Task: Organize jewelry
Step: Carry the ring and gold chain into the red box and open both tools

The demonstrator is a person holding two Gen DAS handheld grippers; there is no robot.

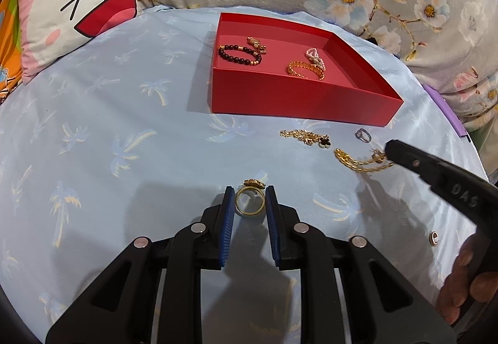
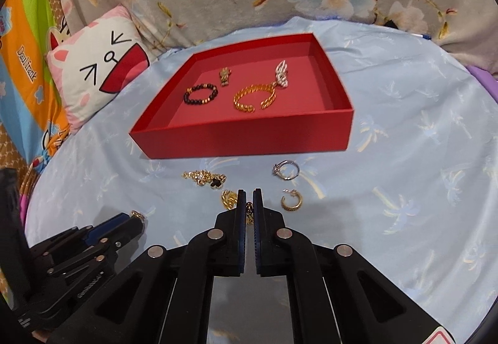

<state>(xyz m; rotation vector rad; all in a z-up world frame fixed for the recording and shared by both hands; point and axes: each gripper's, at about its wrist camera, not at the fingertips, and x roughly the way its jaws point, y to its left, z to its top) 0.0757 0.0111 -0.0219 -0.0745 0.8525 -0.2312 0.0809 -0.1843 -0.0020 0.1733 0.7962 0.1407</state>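
The left gripper (image 1: 249, 197) has its jaws parted just wider than a gold ring (image 1: 250, 204) that lies between the pads, its hoop flat on the palm-print cloth (image 1: 124, 132) and its ornate top pointing away from the jaws, toward the red box (image 1: 298, 101). I cannot tell whether the pads touch the band. The right gripper (image 2: 249, 197) has its jaws drawn nearly together on a gold chain bracelet (image 2: 229, 199), which trails out to the left of the jaws; its long axis runs across them. Ahead of these jaws lie a gold necklace with a black clover (image 2: 204, 177), a silver ring (image 2: 286, 170) and a gold hoop earring (image 2: 292, 200). The box holds a dark beaded bracelet (image 2: 200, 94) and a gold cuff (image 2: 254, 98).
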